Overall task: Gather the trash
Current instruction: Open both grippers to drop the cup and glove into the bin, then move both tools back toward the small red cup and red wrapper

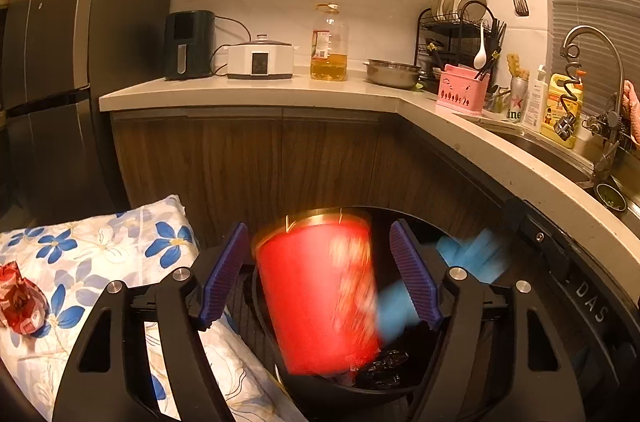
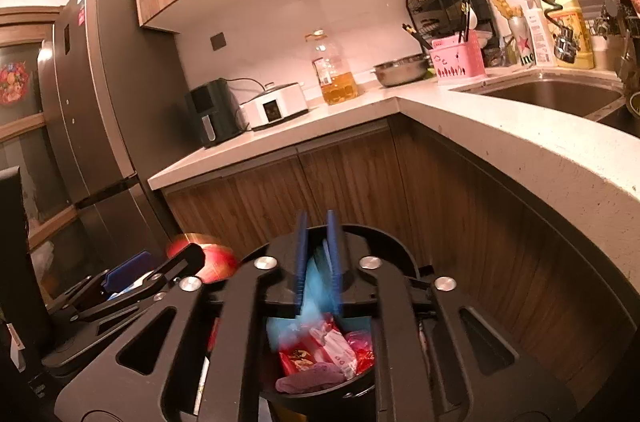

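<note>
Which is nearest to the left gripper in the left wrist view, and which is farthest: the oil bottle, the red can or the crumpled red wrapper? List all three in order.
1. Red can, between the left gripper's jaws.
2. Crumpled red wrapper, on the floral cloth at left.
3. Oil bottle, on the far counter.

Each gripper, the left gripper (image 1: 318, 276) and the right gripper (image 2: 318, 258), has black arms, shiny silver screws (round ones) and blue bumpy pads (image 1: 414, 276).

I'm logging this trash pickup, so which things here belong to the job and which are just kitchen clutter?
Job: red cup, blue wrapper, black bin, crumpled red wrapper.
Clutter: oil bottle, air fryer, steel bowl, dish rack.
</note>
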`<state>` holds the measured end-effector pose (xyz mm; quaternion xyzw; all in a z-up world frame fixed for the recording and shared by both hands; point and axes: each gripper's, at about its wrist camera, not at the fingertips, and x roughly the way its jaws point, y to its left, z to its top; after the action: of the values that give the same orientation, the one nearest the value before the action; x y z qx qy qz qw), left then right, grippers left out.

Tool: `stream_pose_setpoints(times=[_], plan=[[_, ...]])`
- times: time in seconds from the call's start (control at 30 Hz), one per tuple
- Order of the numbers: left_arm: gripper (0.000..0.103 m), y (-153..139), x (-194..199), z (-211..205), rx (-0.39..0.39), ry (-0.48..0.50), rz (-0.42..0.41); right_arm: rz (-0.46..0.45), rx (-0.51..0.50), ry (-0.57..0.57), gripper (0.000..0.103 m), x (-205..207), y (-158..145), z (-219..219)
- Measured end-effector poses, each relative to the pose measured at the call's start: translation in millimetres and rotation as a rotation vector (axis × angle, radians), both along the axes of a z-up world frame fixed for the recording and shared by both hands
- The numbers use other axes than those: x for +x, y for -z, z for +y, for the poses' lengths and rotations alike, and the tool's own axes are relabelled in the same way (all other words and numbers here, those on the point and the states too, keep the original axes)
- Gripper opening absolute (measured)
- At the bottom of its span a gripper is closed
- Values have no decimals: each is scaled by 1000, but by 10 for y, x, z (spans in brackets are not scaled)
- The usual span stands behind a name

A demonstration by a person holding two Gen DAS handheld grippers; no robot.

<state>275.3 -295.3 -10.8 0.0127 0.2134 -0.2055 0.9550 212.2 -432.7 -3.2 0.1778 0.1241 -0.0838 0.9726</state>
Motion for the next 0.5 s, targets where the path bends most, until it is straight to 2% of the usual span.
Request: stream_pose_setpoints(times=[0.07,0.2,0.43,0.5], plan=[[76,9,6,33,-2,-11,0,7,8,8,32,2,15,-22],[81,2,7,124,-22,-29,9,12,12,20,39,-25,46,-38],[90,7,-69,329,-25,-91,13,18,-20,44,65,-119,29,44],[94,16,-111,410,-25,-111,17,21,-31,47,67,-152,32,80]])
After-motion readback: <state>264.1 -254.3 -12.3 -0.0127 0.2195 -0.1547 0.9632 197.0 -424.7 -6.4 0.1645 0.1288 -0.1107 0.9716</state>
